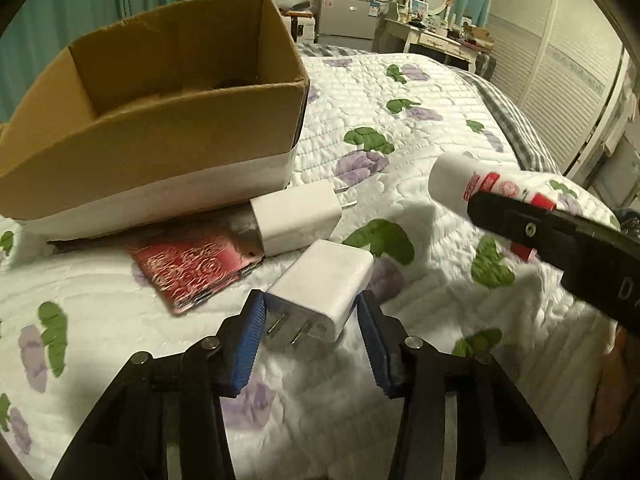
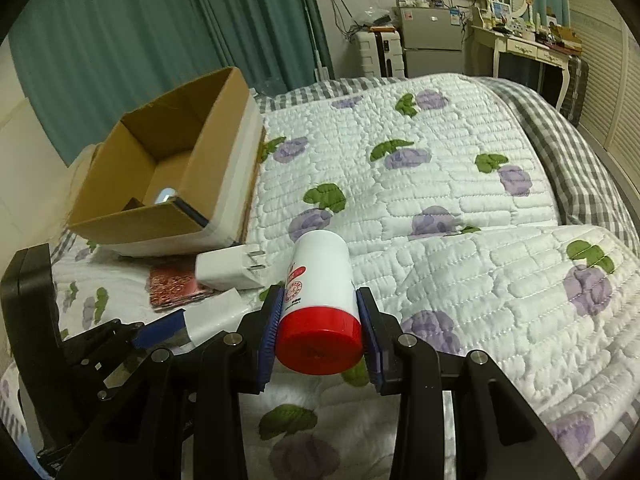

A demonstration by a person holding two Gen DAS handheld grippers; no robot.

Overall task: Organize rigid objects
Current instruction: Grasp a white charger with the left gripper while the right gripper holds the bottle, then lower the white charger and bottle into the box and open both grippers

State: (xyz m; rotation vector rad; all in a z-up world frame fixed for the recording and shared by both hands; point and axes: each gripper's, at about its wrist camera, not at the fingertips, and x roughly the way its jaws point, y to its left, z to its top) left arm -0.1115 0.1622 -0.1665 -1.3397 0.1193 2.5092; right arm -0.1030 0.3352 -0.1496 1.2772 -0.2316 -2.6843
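Left gripper (image 1: pixel 310 320) pinches my nearer white charger (image 1: pixel 324 290); right gripper (image 2: pixel 318 326) clamps the red-capped white bottle (image 2: pixel 320 300) above the quilt (image 2: pixel 440 184). Second charger (image 1: pixel 296 216) and red phone (image 1: pixel 192 266) lie against the cardboard box (image 1: pixel 160 152) — something round and shiny inside, can't identify.

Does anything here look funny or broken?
Nothing looks broken. The cardboard box sits tilted on the bed, its edge propped on a red patterned case. Its rim looks ragged.
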